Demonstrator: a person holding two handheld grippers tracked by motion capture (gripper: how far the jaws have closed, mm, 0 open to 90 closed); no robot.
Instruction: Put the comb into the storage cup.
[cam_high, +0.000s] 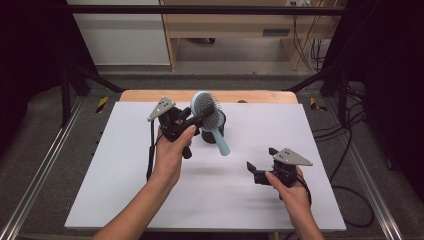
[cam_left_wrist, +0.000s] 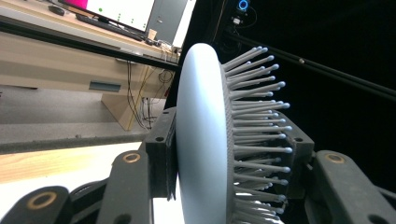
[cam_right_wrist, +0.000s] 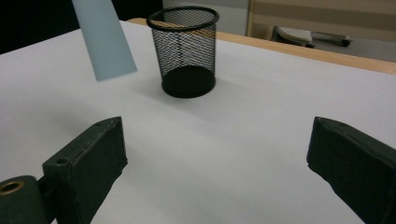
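A light blue hairbrush (cam_high: 205, 106) with grey bristles hangs tilted above the white table (cam_high: 120, 180), its handle slanting down to the right. My left gripper (cam_high: 198, 120) is shut on the brush's round head. In the left gripper view the jaws clamp the brush head (cam_left_wrist: 201, 130) from its back and its bristle side. Just behind the brush stands a black mesh cup (cam_high: 210, 136), upright and empty in the right gripper view (cam_right_wrist: 187, 51). My right gripper (cam_high: 260, 161) is open near the table's front right, holding nothing. In its own view the right gripper (cam_right_wrist: 215, 154) faces the cup, with the brush handle's tip (cam_right_wrist: 105, 44) hanging at the upper left.
A wooden strip (cam_high: 150, 96) borders the table's far edge. Black frame rails (cam_high: 45, 165) run along both sides, and cables (cam_high: 350, 150) lie on the floor at the right. A wooden shelf unit (cam_high: 225, 30) stands behind the table.
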